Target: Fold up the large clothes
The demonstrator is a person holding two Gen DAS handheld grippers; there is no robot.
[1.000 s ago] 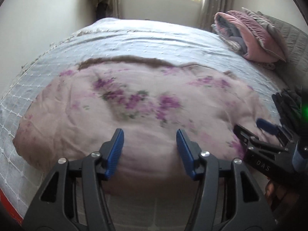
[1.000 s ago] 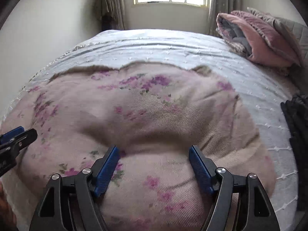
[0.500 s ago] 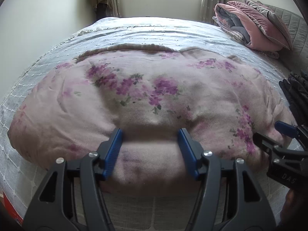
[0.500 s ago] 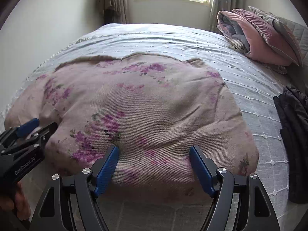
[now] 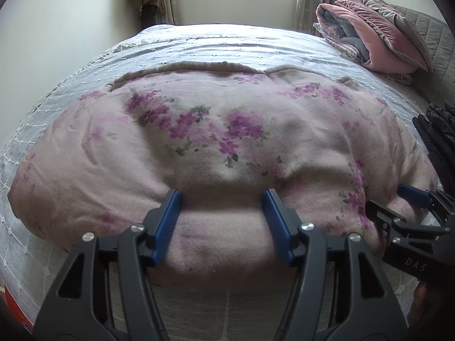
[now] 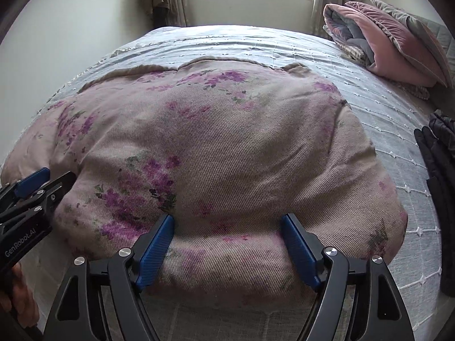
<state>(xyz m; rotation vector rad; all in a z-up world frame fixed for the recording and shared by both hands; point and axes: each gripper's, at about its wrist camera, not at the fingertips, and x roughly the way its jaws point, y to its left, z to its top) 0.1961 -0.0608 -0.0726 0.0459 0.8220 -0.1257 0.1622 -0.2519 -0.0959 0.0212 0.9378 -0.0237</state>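
Observation:
A large pink garment with purple flowers [image 5: 216, 147] lies folded over on the bed, its thick near fold facing me; it also shows in the right wrist view [image 6: 227, 147]. My left gripper [image 5: 221, 199] is open, its blue pads on either side of the near fold's left part. My right gripper [image 6: 227, 224] is open, its pads astride the near fold's right part. Each gripper shows in the other's view: the right one [image 5: 398, 201] at the right edge, the left one [image 6: 48, 180] at the left edge.
The bed has a pale blue quilted cover [image 5: 227, 48]. A folded pink and grey duvet with pillows [image 5: 378, 42] sits at the far right. A black garment [image 6: 438, 176] lies at the right edge. A wall and window stand behind the bed.
Both grippers moved back toward the near edge of the garment and lower. The garment now lies flatter and more settled on the bed. Both grippers stayed open.

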